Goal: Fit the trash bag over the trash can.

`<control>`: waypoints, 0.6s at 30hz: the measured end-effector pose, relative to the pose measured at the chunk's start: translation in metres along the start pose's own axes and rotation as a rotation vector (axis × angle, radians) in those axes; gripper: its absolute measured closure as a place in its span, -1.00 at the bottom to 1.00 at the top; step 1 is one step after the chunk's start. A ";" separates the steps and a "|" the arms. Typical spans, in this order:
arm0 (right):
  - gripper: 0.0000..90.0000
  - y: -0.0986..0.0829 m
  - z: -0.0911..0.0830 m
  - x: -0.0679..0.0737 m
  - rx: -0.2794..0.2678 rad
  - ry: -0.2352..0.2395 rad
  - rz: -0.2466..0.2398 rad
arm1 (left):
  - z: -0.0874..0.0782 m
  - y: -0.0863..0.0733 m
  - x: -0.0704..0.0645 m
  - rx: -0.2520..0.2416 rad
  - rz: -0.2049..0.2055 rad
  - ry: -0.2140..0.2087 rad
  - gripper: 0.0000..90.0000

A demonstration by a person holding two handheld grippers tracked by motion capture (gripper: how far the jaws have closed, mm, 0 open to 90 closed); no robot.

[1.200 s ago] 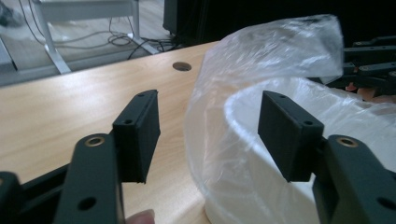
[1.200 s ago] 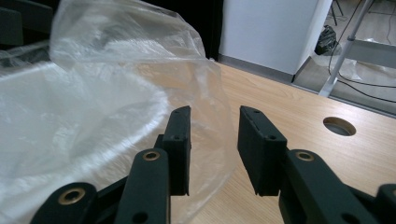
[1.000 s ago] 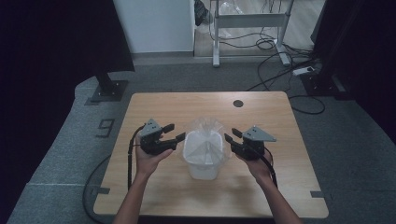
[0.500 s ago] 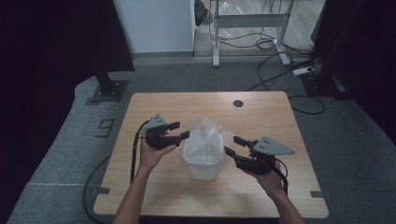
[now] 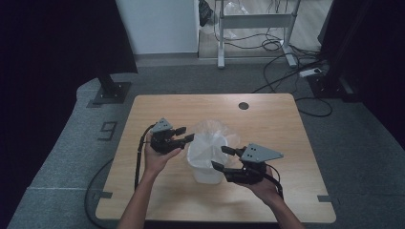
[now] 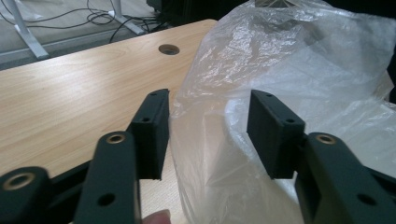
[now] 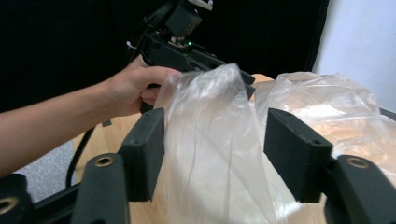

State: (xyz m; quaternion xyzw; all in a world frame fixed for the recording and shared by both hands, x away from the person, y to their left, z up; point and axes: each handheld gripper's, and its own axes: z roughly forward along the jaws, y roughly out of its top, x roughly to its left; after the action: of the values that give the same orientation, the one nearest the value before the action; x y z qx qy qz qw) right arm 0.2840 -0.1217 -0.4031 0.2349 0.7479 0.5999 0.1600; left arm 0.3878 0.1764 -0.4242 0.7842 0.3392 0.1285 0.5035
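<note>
High view, bottom to top: two forearms enter from the lower edge. Right gripper (image 5: 223, 158) sits lower centre-right, jaws spread, tips at the right side of the bin (image 5: 207, 164). Left gripper (image 5: 184, 135) is centre-left, jaws spread, tips at the bin's upper left rim. The bin is white, stands mid-table (image 5: 267, 119), and is lined with a clear bag (image 5: 215, 136) whose edge puffs up above the rim. Farther up: a round hole (image 5: 244, 106) in the tabletop, then a grey floor with a "9" (image 5: 109, 129) marked at left, a power strip (image 5: 313, 72) and cables at upper right.

Right gripper view: a standing flap of the bag (image 7: 212, 140) rises between the spread jaws, not pinched; whether it touches either pad cannot be told. Behind it, upper centre, the left gripper (image 7: 187, 42) held in a hand (image 7: 135, 88), a green light on its body, which the high view does not resolve.

Left gripper view: the spread jaws straddle the bag (image 6: 280, 70) where it drapes the bin rim (image 6: 233, 109); a fingertip shows at the bottom edge. Hole (image 6: 169, 49) at upper centre.

No readable brand anywhere.
</note>
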 end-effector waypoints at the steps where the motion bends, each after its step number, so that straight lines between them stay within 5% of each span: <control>1: 0.03 -0.001 0.003 0.000 0.004 -0.002 -0.004 | 0.000 0.000 0.000 0.001 0.000 0.005 0.14; 5: 0.74 -0.011 0.007 0.004 -0.004 0.020 -0.035 | 0.000 0.000 0.001 0.005 -0.007 -0.033 0.40; 7: 0.88 -0.018 0.005 0.008 -0.012 0.007 -0.059 | 0.000 -0.001 0.001 0.010 -0.005 -0.049 0.53; 12: 0.97 -0.028 -0.002 0.012 -0.024 0.013 -0.070 | -0.001 -0.001 -0.003 0.008 0.002 -0.051 0.68; 18: 0.98 -0.031 -0.002 0.013 -0.007 0.050 -0.090 | -0.004 -0.002 0.002 -0.021 -0.043 -0.089 0.66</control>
State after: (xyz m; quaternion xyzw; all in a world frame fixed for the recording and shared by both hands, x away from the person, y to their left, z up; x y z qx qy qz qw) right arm 0.2673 -0.1220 -0.4324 0.1852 0.7593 0.6005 0.1690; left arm 0.3865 0.1808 -0.4243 0.7763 0.3319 0.0862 0.5289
